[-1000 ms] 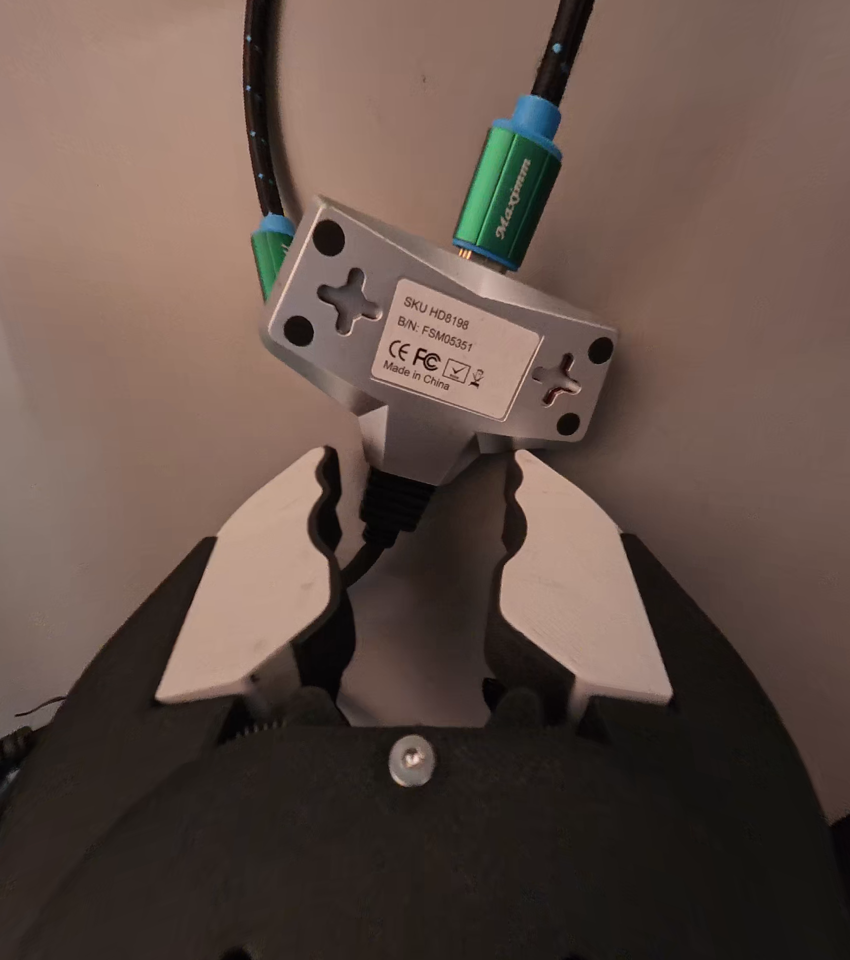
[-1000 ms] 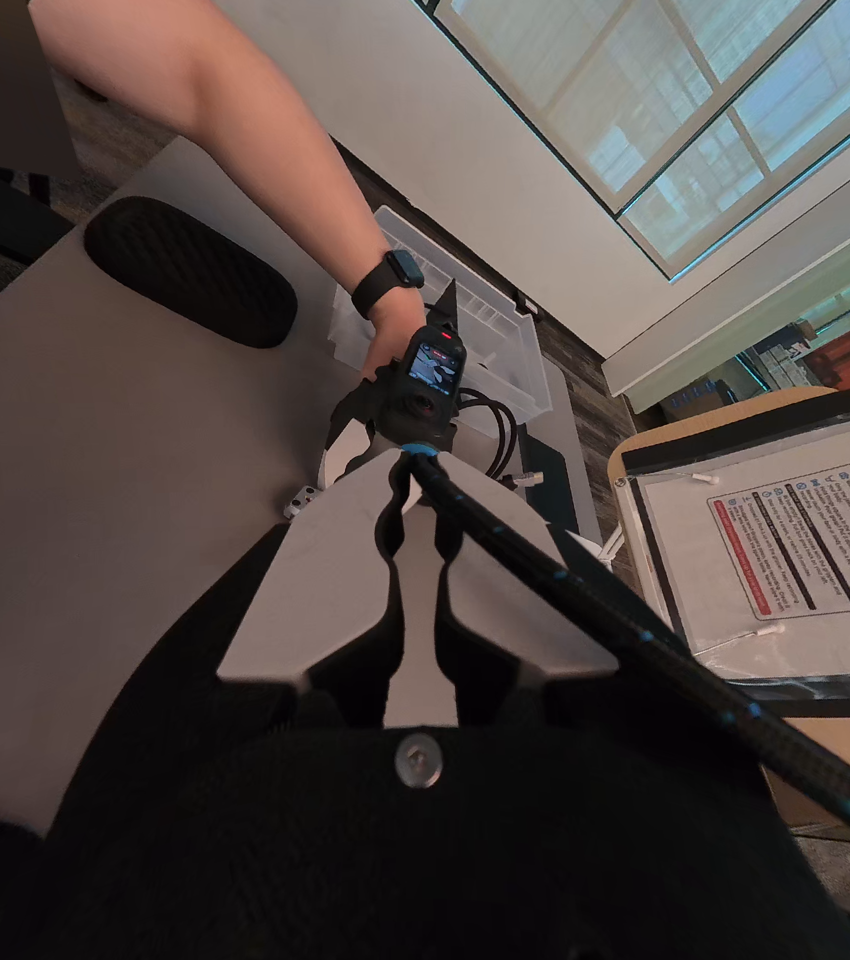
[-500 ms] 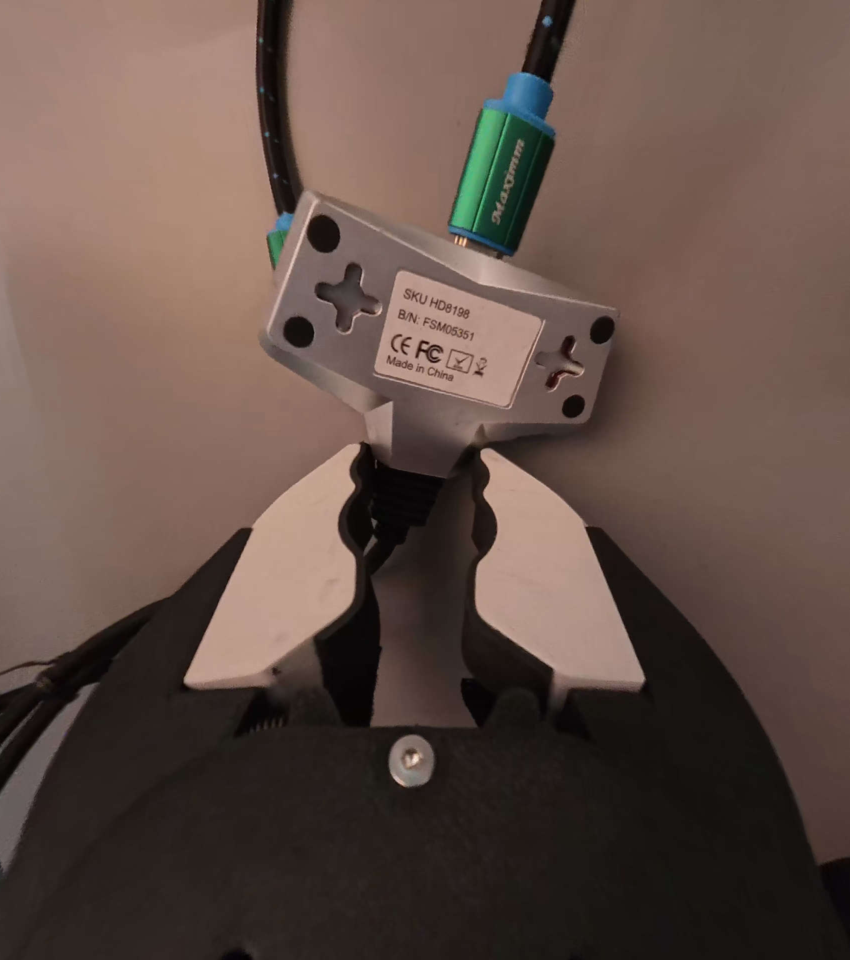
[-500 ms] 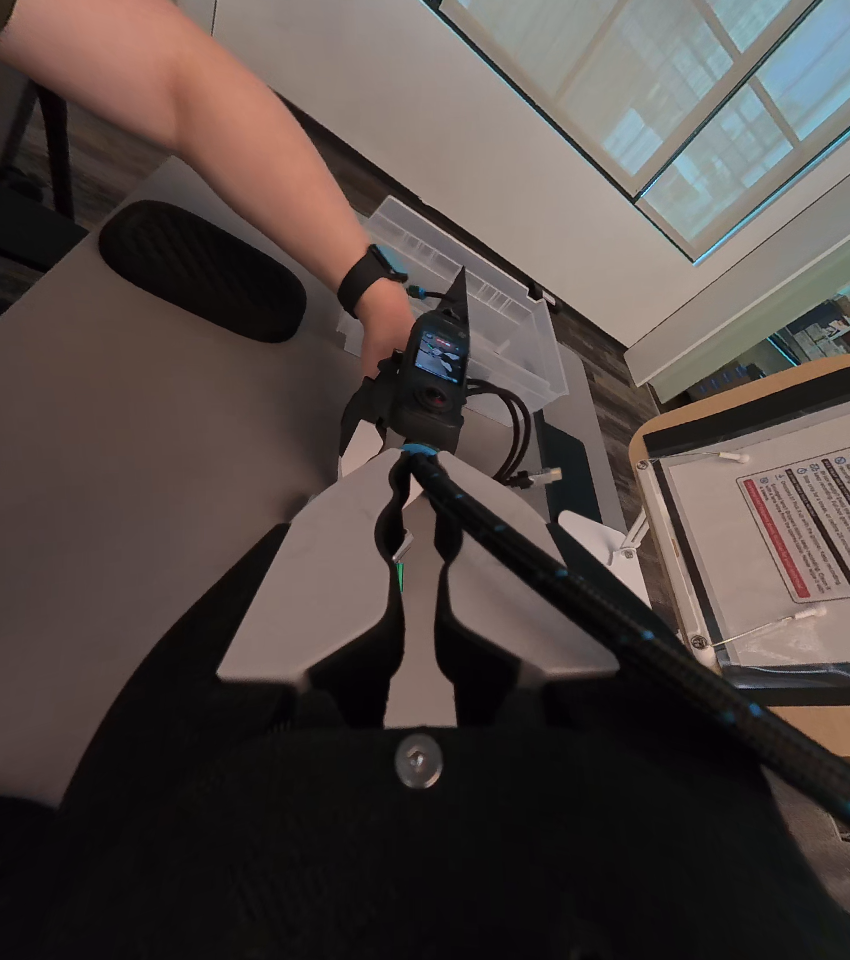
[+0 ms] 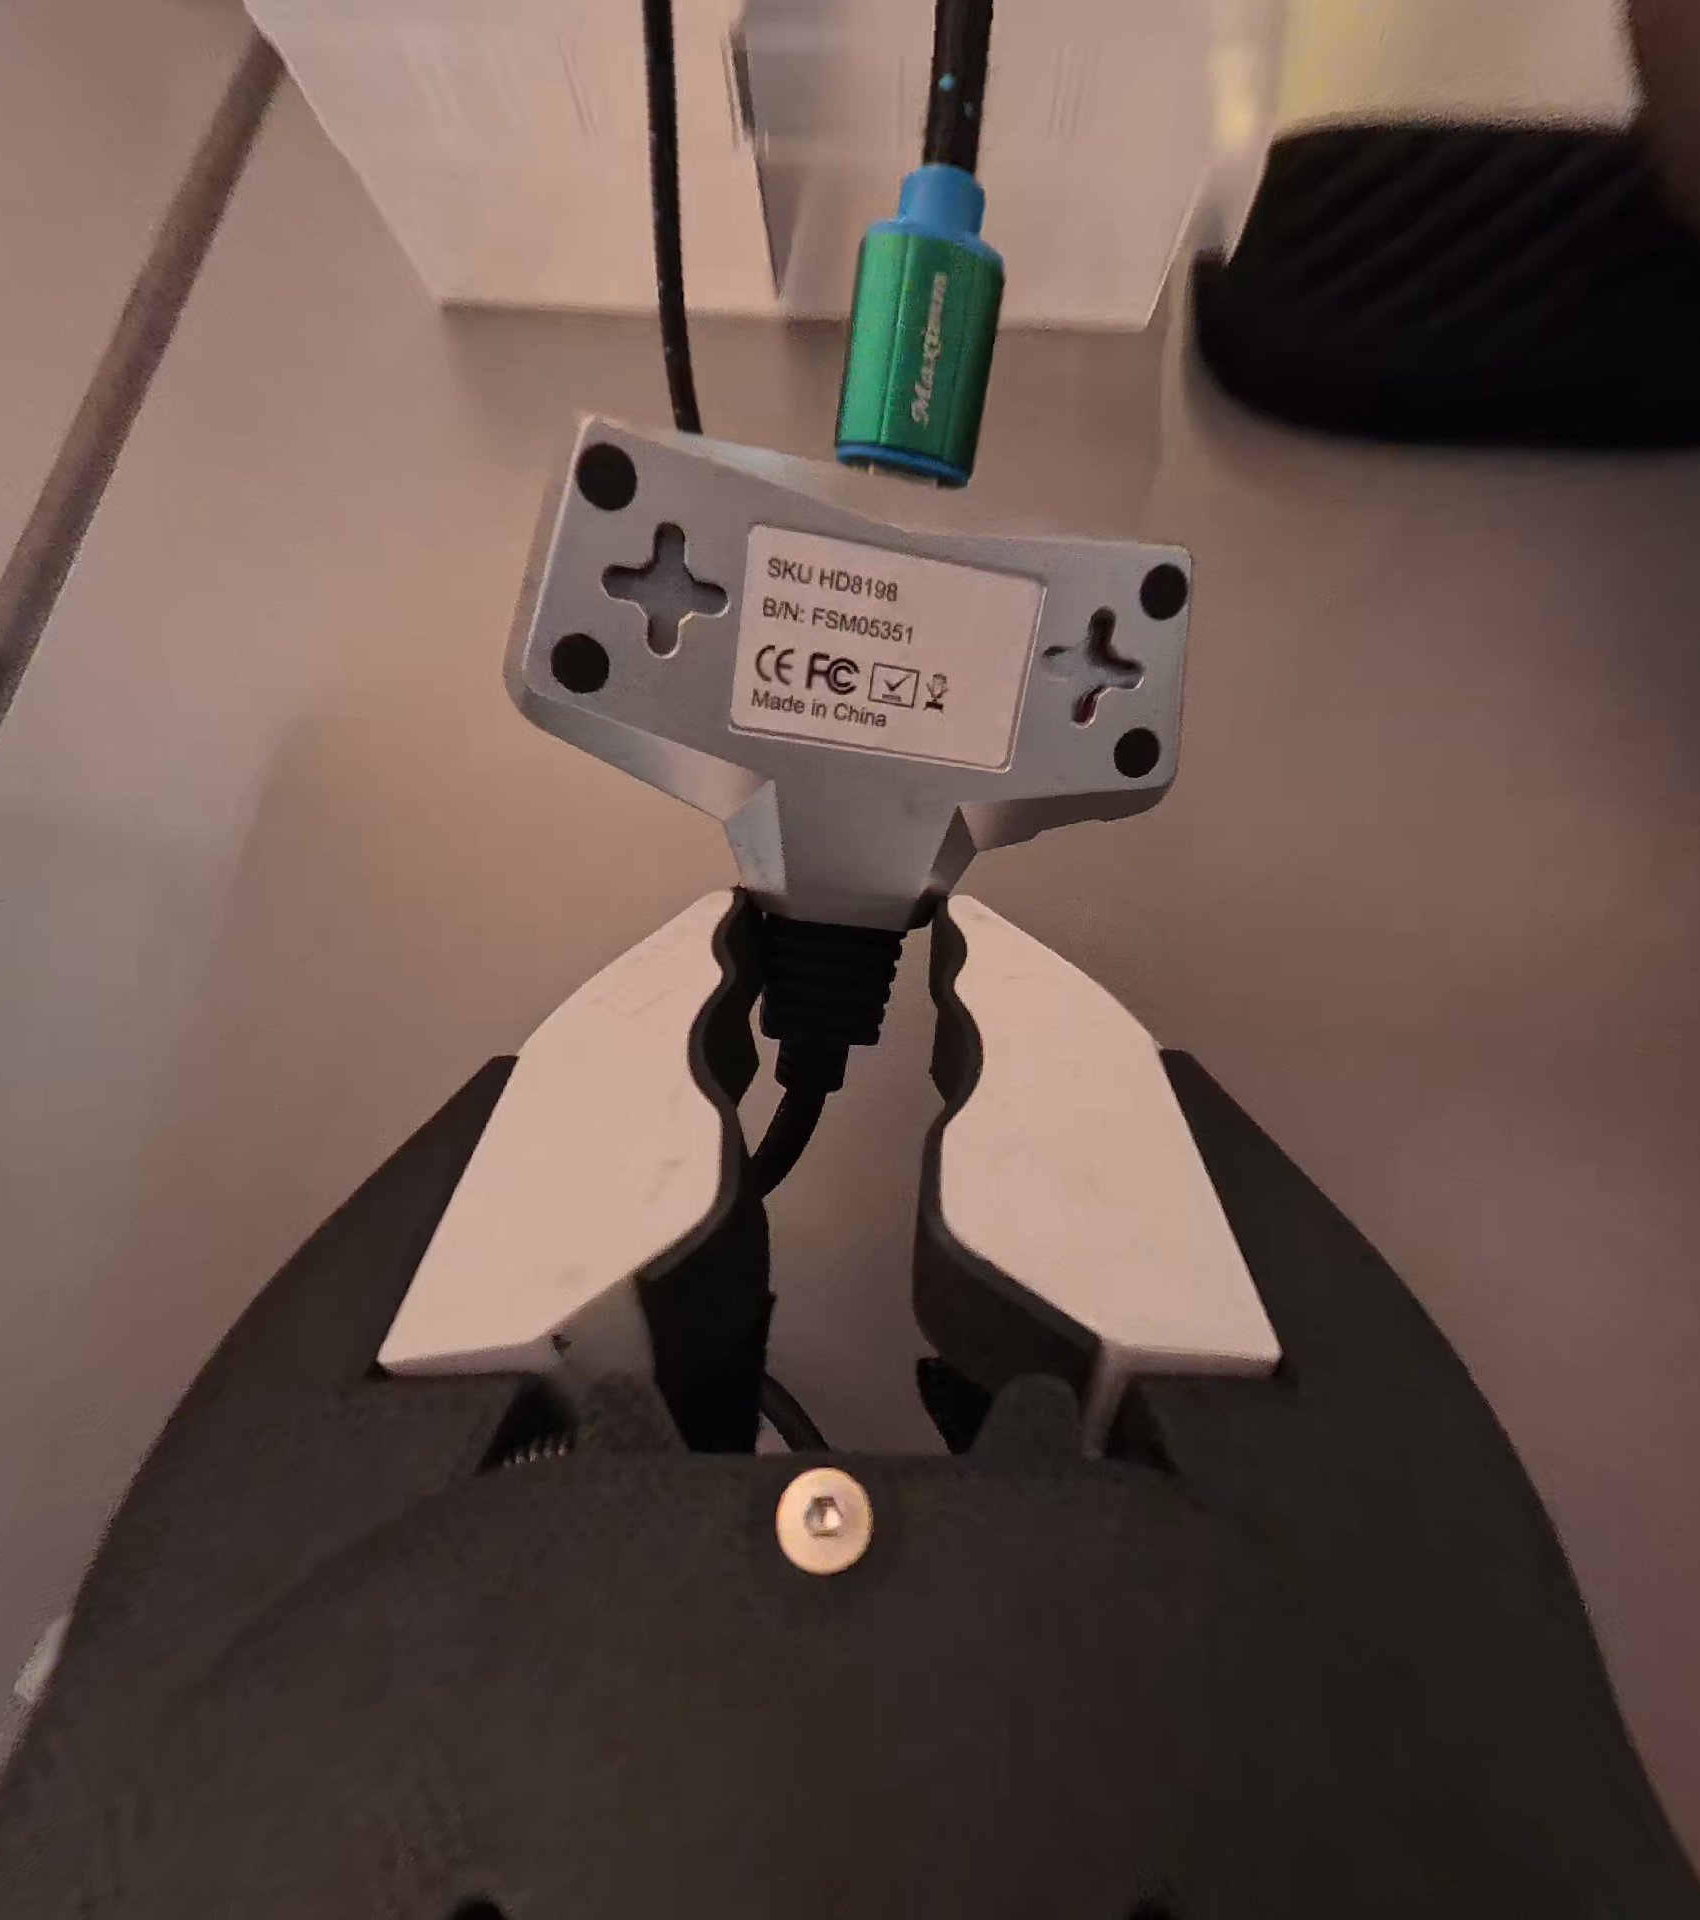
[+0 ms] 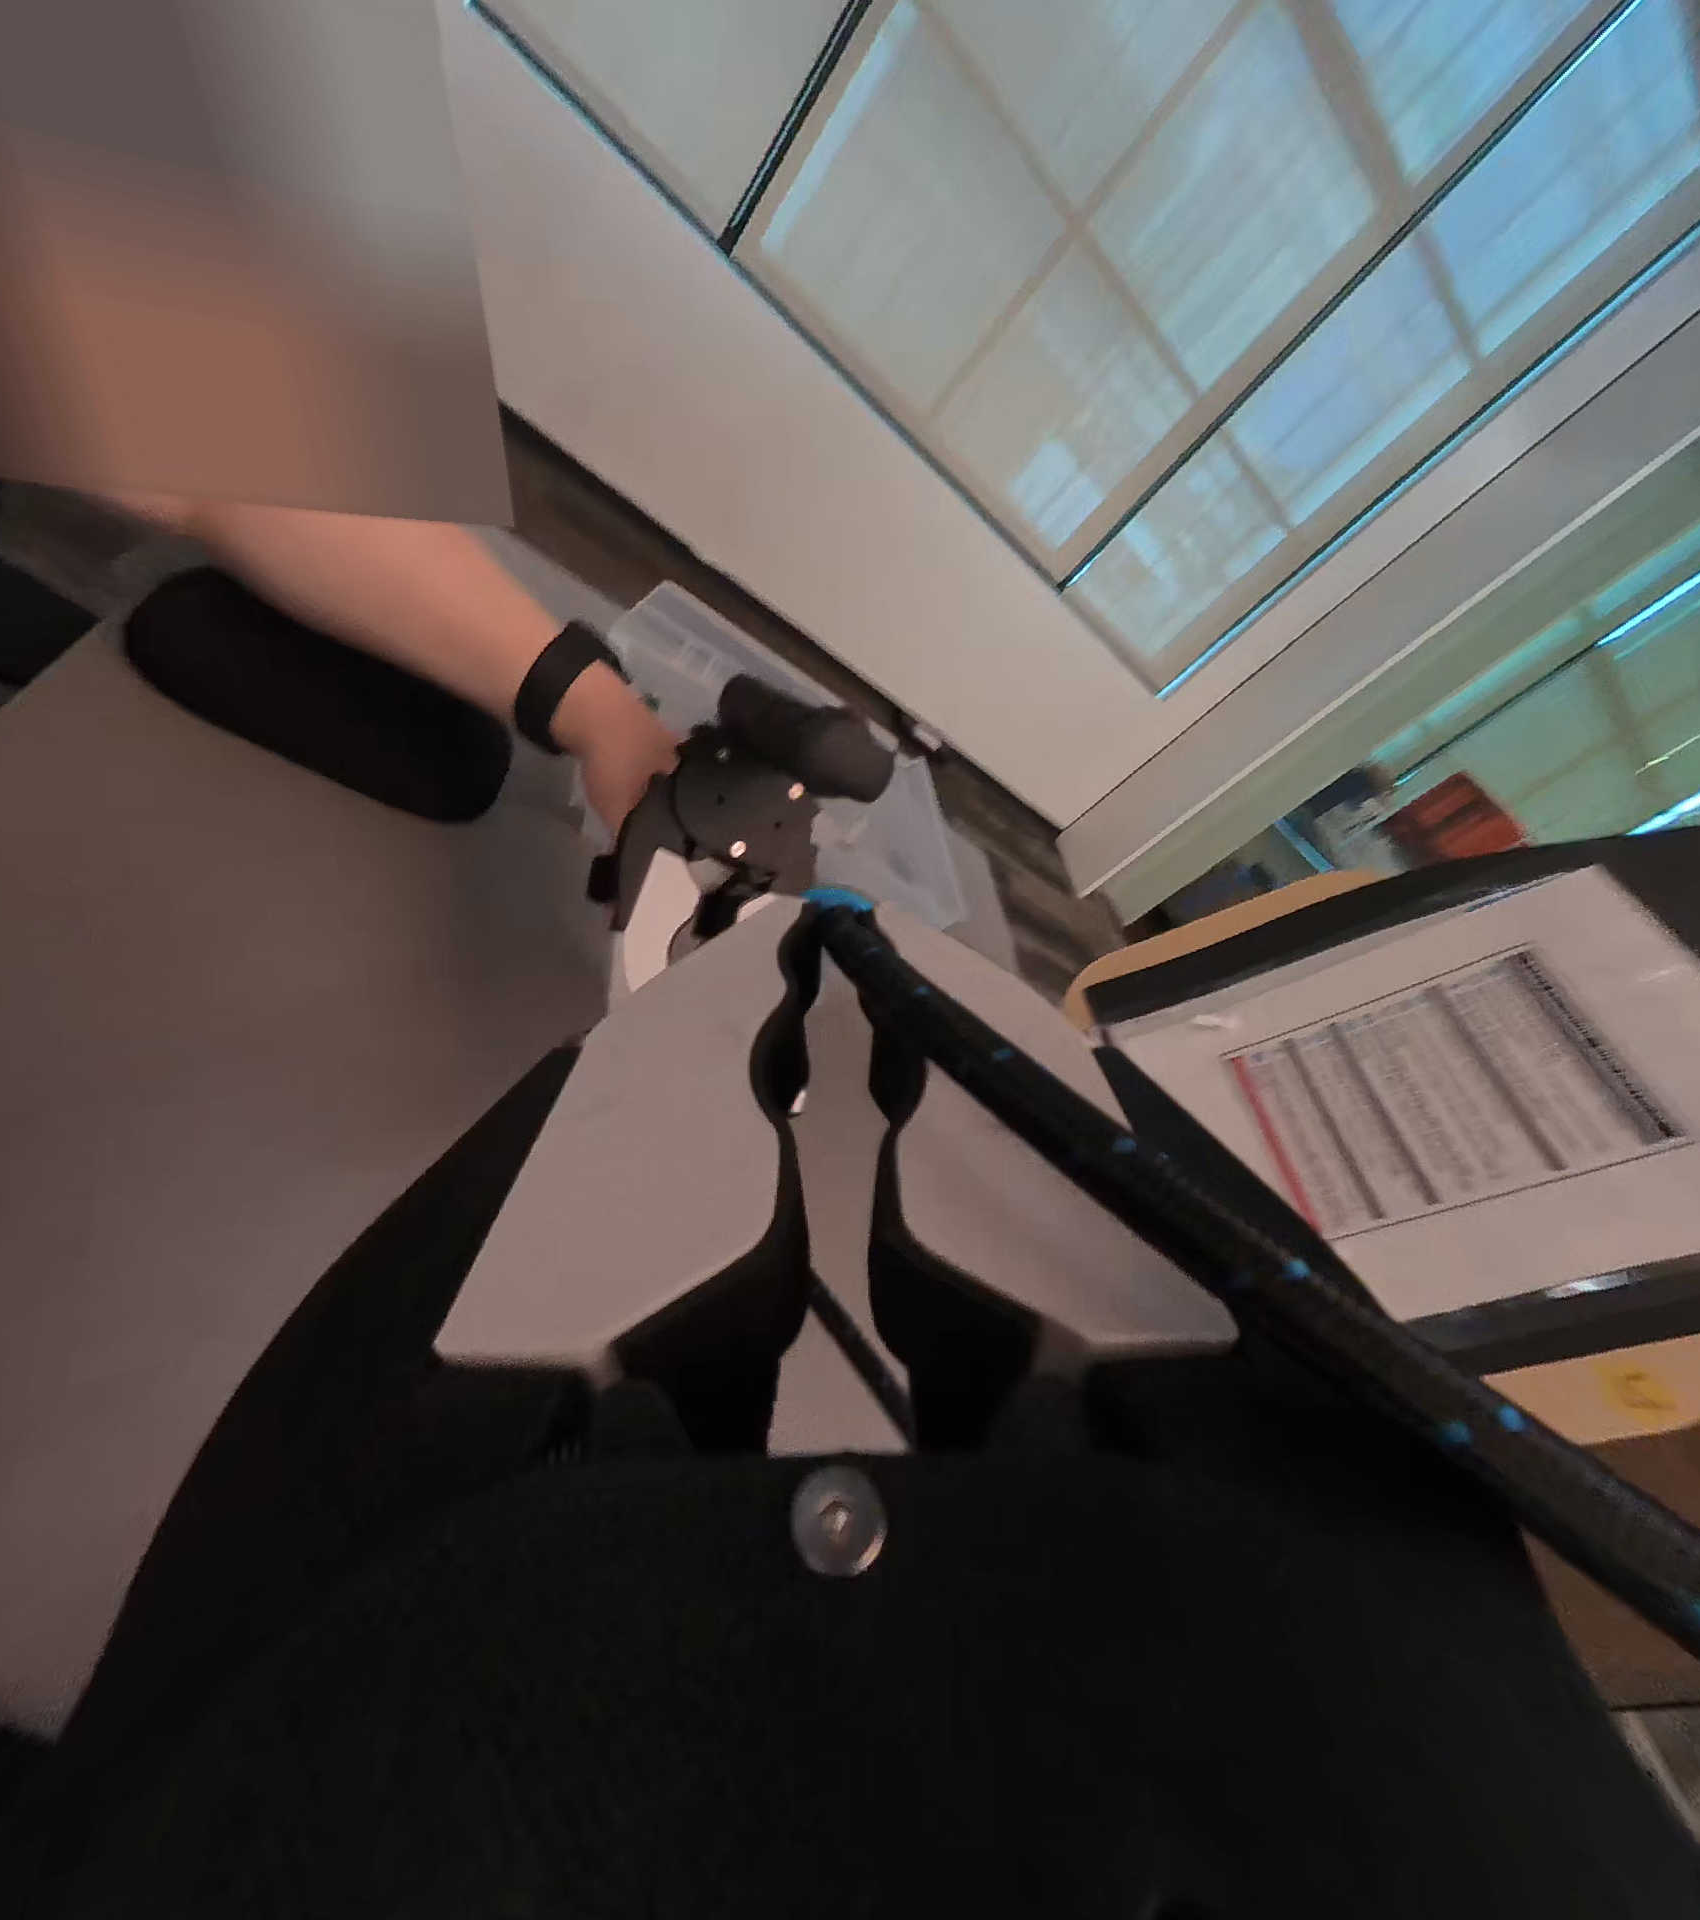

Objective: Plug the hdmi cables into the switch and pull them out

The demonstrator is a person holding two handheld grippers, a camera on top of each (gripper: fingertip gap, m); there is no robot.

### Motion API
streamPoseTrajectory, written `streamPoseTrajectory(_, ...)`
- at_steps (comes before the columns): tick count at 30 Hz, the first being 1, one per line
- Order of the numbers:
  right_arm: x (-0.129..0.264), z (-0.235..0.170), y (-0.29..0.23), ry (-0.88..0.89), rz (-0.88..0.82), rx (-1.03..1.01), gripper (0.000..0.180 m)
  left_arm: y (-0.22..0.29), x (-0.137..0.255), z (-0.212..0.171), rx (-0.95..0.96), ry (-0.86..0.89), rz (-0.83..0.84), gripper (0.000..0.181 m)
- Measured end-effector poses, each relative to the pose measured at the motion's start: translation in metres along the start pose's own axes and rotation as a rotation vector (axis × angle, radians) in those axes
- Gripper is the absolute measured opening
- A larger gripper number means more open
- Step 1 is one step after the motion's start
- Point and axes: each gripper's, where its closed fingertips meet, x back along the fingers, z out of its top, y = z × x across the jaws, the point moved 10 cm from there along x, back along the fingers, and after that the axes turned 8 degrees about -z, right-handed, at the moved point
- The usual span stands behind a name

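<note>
In the left wrist view my left gripper (image 5: 841, 914) is shut on the narrow stem of the silver HDMI switch (image 5: 846, 665), which shows its labelled underside. A green HDMI plug (image 5: 913, 353) with blue collars meets the switch's far right port; how deep it sits is hidden. A second black cable (image 5: 664, 208) runs behind the switch's left side, its plug hidden. In the right wrist view my right gripper (image 6: 830, 914) is shut on that green plug; only its blue collar (image 6: 833, 896) shows at the tips. The braided cable (image 6: 1189, 1216) trails back to the lower right.
A white box (image 5: 617, 156) and a black padded rest (image 5: 1500, 291) lie beyond the switch on the grey table (image 5: 306, 831). The right wrist view shows a hand holding the left gripper (image 6: 732, 810), a clear plastic bin (image 6: 908, 842) and a laminated sheet (image 6: 1448, 1081).
My left gripper closed on the switch's stem, then tilted with it, bringing the white box and black rest into view. My right gripper stayed shut on the plug and tilted upward.
</note>
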Motion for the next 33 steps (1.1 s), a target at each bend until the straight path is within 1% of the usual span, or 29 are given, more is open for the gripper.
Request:
streamPoseTrajectory(3, 0.021, 0.019, 0.002, 0.066, -0.105, 0.031, 0.006, 0.004, 0.010, 0.000, 0.027, 0.130, -0.037, 0.030)
streamPoseTrajectory(6, 0.035, 0.027, 0.004, 0.104, -0.122, 0.014, 0.006, 0.009, 0.020, 0.000, 0.047, 0.244, -0.073, 0.030)
streamPoseTrajectory(8, 0.038, 0.027, 0.007, 0.133, -0.169, -0.001, 0.007, 0.012, 0.025, 0.000, 0.052, 0.304, -0.104, 0.030)
streamPoseTrajectory(10, 0.040, 0.027, 0.012, 0.169, -0.236, -0.023, 0.007, 0.016, 0.027, -0.002, 0.049, 0.324, -0.131, 0.030)
streamPoseTrajectory(13, 0.038, 0.021, 0.017, 0.164, -0.265, -0.062, 0.007, 0.022, 0.031, -0.007, 0.030, 0.309, -0.176, 0.030)
streamPoseTrajectory(16, 0.036, 0.009, 0.023, 0.132, -0.254, -0.115, 0.007, 0.029, 0.036, -0.010, 0.013, 0.347, -0.241, 0.030)
streamPoseTrajectory(20, 0.031, -0.002, 0.021, 0.189, -0.106, -0.170, 0.007, 0.028, 0.045, -0.008, 0.041, 0.449, -0.270, 0.030)
streamPoseTrajectory(24, 0.019, 0.009, 0.004, 0.242, 0.077, -0.113, 0.007, 0.029, 0.051, -0.007, 0.040, 0.487, -0.275, 0.030)
streamPoseTrajectory(28, -0.013, 0.021, -0.013, 0.180, 0.170, -0.085, 0.007, 0.032, 0.052, -0.007, 0.015, 0.486, -0.256, 0.030)
streamPoseTrajectory(33, -0.055, 0.019, -0.035, 0.058, 0.258, -0.050, 0.007, 0.036, 0.053, -0.008, -0.015, 0.472, -0.262, 0.030)
